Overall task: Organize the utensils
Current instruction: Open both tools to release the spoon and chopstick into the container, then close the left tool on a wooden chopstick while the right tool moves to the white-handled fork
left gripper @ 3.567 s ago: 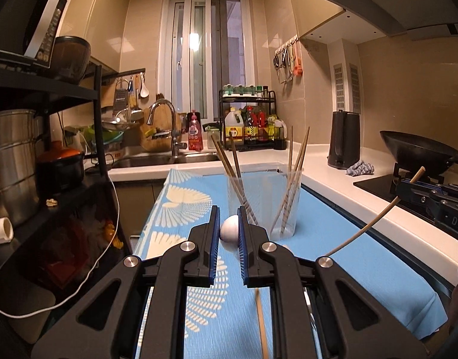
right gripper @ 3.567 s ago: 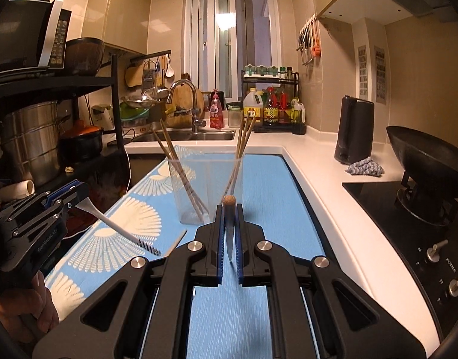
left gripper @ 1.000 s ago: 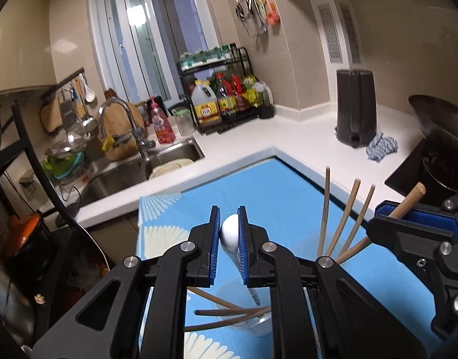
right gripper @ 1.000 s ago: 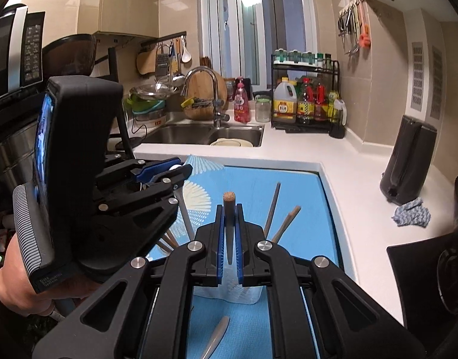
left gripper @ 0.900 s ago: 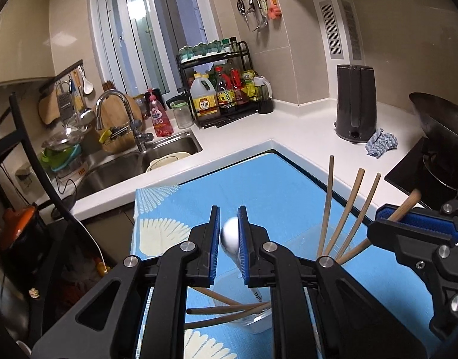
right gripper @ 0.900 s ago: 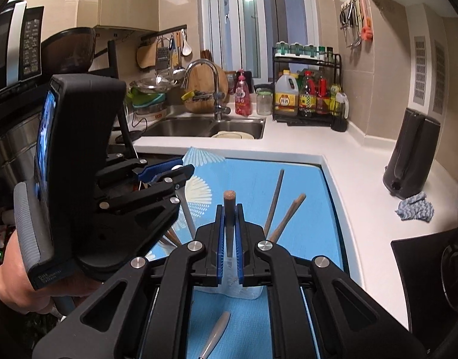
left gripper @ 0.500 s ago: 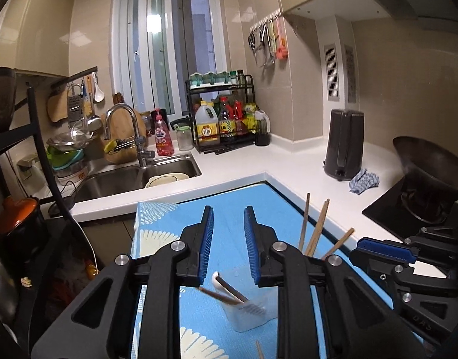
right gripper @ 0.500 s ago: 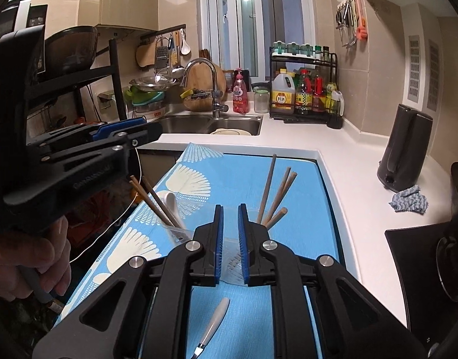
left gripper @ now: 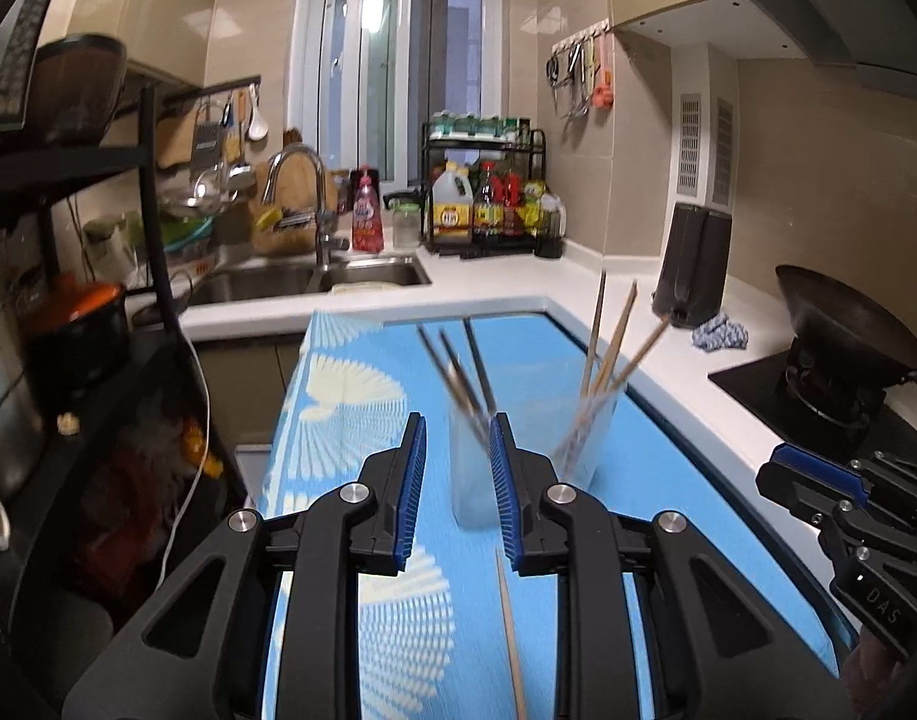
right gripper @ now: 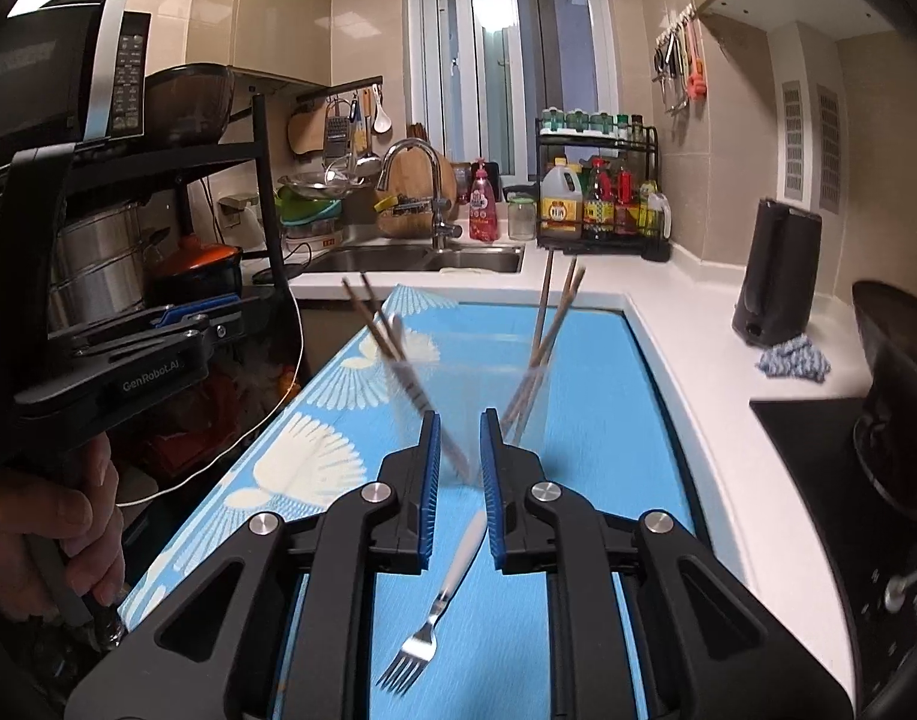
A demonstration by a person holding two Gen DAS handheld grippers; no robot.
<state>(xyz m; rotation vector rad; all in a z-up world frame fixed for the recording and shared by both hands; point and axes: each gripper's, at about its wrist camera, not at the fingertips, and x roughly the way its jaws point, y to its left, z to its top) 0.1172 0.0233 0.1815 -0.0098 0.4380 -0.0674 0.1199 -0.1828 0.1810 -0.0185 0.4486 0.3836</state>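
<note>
A clear plastic cup (left gripper: 527, 456) stands on the blue cloth (left gripper: 350, 420) and holds several wooden chopsticks (left gripper: 614, 336) leaning left and right. My left gripper (left gripper: 456, 486) is open and empty just in front of the cup. A single chopstick (left gripper: 509, 624) lies on the cloth below it. In the right wrist view the cup (right gripper: 464, 414) is ahead of my right gripper (right gripper: 459, 468), which is open and empty. A white-handled fork (right gripper: 440, 600) lies on the cloth beneath it. The left gripper (right gripper: 158, 324) shows at the left, the right gripper (left gripper: 848, 498) at the right.
White counter (left gripper: 686, 372) runs around the cloth. A sink (left gripper: 314, 276) and faucet lie behind, with a bottle rack (left gripper: 488, 204). A black kettle (left gripper: 692, 264) and blue rag (left gripper: 719, 333) sit at the right, near a wok (left gripper: 848, 330). A black shelf (left gripper: 68, 312) with pots stands at the left.
Both grippers let go of what they held into the cup and opened. They have since drawn back and down, so the cup now sits ahead of the fingers. The fork is now in view.
</note>
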